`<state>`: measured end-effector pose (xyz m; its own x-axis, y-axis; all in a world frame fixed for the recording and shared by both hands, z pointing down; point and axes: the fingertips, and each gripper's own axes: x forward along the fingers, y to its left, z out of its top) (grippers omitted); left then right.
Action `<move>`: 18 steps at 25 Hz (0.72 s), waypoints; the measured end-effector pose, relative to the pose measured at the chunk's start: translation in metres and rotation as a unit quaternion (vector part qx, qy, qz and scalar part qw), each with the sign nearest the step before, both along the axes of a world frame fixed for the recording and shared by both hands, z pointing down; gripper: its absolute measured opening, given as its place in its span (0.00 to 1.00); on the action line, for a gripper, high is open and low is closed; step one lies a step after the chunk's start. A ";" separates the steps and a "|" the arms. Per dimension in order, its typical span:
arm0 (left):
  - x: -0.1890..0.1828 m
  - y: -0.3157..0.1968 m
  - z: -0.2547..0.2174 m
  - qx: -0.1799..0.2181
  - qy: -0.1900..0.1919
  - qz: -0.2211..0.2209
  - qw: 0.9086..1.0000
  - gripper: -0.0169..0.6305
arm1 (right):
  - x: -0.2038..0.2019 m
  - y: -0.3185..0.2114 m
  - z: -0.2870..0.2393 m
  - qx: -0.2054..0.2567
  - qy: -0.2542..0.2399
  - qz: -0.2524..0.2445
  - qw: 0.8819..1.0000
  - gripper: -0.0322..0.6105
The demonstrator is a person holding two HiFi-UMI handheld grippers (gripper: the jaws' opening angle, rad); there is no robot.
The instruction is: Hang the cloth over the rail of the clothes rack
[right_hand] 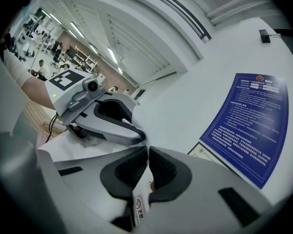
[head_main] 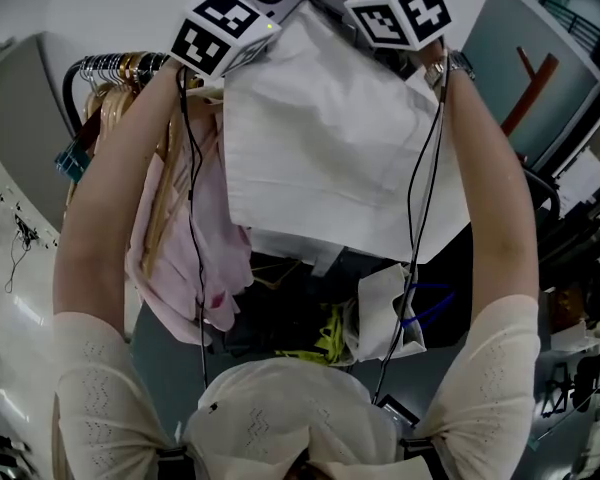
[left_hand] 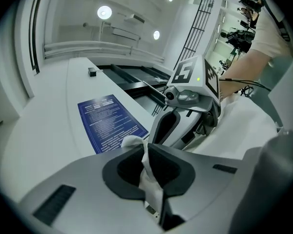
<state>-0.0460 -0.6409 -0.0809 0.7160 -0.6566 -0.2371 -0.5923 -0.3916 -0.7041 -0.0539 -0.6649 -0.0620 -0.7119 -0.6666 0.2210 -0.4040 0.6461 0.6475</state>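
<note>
A white wall (left_hand: 44, 145) carrying a blue printed notice (left_hand: 112, 122) forms the background of both gripper views; the head view looks down on a clothes rack (head_main: 74, 80) at upper left, its dark curved rail hung with a row of hangers (head_main: 122, 67), and on a pink garment (head_main: 208, 258) that hangs from it. The white cloth (head_main: 330, 148) is held up in the air between the two grippers, just to the right of the pink garment and partly in front of it. It is suspended by its top edge, falls in a broad flat sheet, and is not laid over the rail. The left gripper (left_hand: 147, 155) has its jaws closed on a bunched corner of the cloth, which pokes out above the dark pads (left_hand: 172, 167). The right gripper (right_hand: 147, 165) likewise has its jaws clamped on the cloth's edge, where a small sewn label (right_hand: 136, 209) shows below the pads. Each gripper appears in the other's view, the two close together with the fabric spanning them. Both of the person's forearms (head_main: 492, 218) are raised, and black cables (head_main: 420, 198) run down alongside them. Beneath the cloth lies a jumble of dark items with a yellow piece (head_main: 326, 340) among them.
</note>
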 end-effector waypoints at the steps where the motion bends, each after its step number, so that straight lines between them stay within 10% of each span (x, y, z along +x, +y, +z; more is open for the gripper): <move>1: -0.002 0.000 -0.001 0.003 0.002 -0.004 1.000 0.06 | -0.001 0.000 -0.001 -0.001 -0.002 -0.003 1.000 0.10; 12: -0.010 0.010 -0.017 0.113 -0.069 -0.083 0.988 0.06 | 0.006 -0.011 -0.010 -0.007 -0.030 0.002 1.000 0.10; 18: -0.040 0.045 -0.058 0.120 -0.009 -0.078 0.990 0.06 | 0.015 -0.024 -0.006 -0.014 -0.041 0.025 0.999 0.10</move>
<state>-0.0858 -0.5964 -0.1392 0.6157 -0.6859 -0.3878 -0.6192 -0.1168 -0.7765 -0.0392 -0.6892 -0.0679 -0.6944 -0.6961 0.1825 -0.4864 0.6409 0.5939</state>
